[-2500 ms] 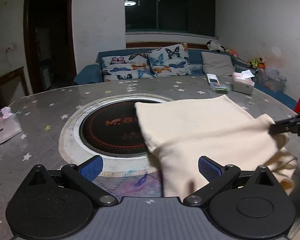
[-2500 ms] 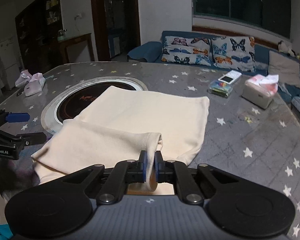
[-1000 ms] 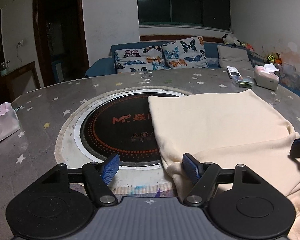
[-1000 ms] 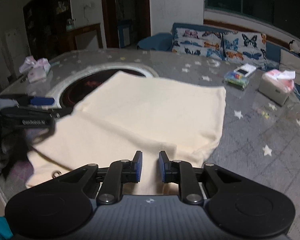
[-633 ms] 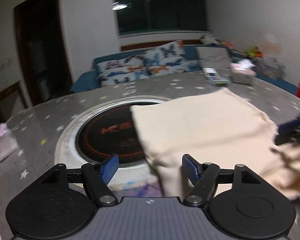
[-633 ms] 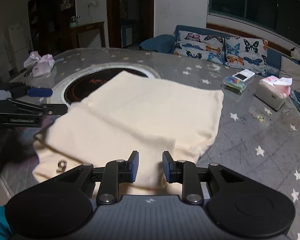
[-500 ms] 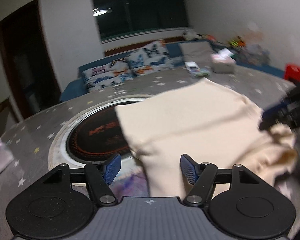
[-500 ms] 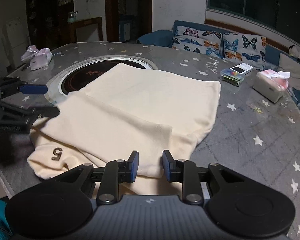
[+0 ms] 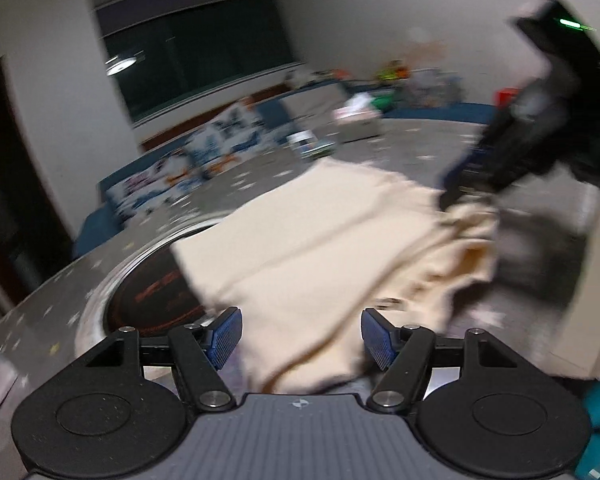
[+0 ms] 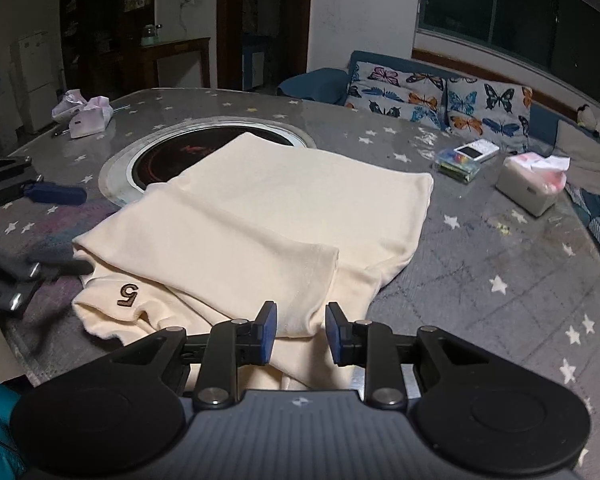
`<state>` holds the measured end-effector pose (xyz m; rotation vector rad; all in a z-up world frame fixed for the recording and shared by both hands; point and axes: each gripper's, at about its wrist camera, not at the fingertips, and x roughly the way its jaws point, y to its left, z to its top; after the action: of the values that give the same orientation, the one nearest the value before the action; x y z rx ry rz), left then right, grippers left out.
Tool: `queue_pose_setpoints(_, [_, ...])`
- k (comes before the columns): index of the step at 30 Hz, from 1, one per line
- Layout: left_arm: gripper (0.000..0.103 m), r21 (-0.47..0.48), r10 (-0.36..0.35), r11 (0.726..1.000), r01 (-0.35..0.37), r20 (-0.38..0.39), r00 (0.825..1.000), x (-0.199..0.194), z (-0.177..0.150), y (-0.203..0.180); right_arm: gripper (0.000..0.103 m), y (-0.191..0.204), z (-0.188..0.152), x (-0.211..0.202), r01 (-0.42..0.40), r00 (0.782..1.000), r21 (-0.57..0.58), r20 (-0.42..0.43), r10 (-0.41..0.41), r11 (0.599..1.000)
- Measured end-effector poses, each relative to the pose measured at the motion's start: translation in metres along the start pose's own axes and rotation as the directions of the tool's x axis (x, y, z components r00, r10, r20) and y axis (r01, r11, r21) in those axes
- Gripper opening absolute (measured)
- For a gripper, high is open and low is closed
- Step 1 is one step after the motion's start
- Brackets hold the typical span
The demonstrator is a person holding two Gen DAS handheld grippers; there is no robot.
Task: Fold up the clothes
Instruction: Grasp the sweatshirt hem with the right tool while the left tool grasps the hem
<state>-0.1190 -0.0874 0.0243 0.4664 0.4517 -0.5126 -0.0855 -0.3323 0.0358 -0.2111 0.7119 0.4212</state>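
A cream garment (image 10: 284, 216) lies partly folded on the grey star-patterned table (image 10: 500, 256), with a brown "5" patch (image 10: 128, 294) on its near left corner. My right gripper (image 10: 298, 330) is open and empty, its blue pads just over the garment's near edge. My left gripper (image 9: 300, 332) is open and empty at the garment's (image 9: 320, 240) left edge; its view is blurred and tilted. The left gripper also shows at the left of the right wrist view (image 10: 40, 232), and the right gripper shows at the upper right of the left wrist view (image 9: 500, 160).
A round black cooktop (image 10: 188, 152) is set into the table under the garment's far corner. A tissue pack (image 10: 88, 118) sits far left. A phone on a box (image 10: 466, 156) and a tissue box (image 10: 532, 180) sit far right. A sofa with butterfly cushions (image 10: 440, 100) stands behind.
The right gripper let go of the folded sleeve and opened wider. The left gripper swung right and tilted, its view now blurred. The garment's near left corner with the "5" patch came into view.
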Motion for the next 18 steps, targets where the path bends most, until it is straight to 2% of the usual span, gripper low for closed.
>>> queue_pose_setpoints(4, [0.069, 0.087, -0.059, 0.995, 0.057, 0.02, 0.998, 0.001, -0.003, -0.02, 0.026, 0.002, 0.002, -0.005, -0.008, 1.0, -0.017, 0.011, 0.008, 1.0])
queue_pose_setpoints(7, [0.067, 0.089, -0.077, 0.993, 0.075, 0.02, 0.997, 0.006, -0.002, -0.025, 0.026, 0.004, 0.004, -0.001, -0.029, 0.999, -0.012, 0.017, 0.029, 1.0])
queue_pose_setpoints(9, [0.061, 0.092, -0.095, 0.991, 0.093, 0.021, 0.995, 0.009, -0.001, -0.027, 0.026, 0.004, 0.003, 0.006, -0.04, 0.999, 0.0, 0.01, 0.04, 0.999])
queue_pose_setpoints(15, [0.061, 0.105, -0.128, 0.987, 0.125, 0.015, 0.992, 0.002, -0.007, -0.02, 0.026, -0.005, -0.001, 0.009, -0.035, 0.999, 0.021, -0.021, 0.036, 0.999])
queue_pose_setpoints(18, [0.061, 0.114, -0.141, 0.984, 0.139, 0.017, 0.99, 0.005, -0.007, -0.022, 0.026, -0.002, -0.001, 0.002, -0.034, 0.999, -0.012, -0.026, 0.033, 0.999])
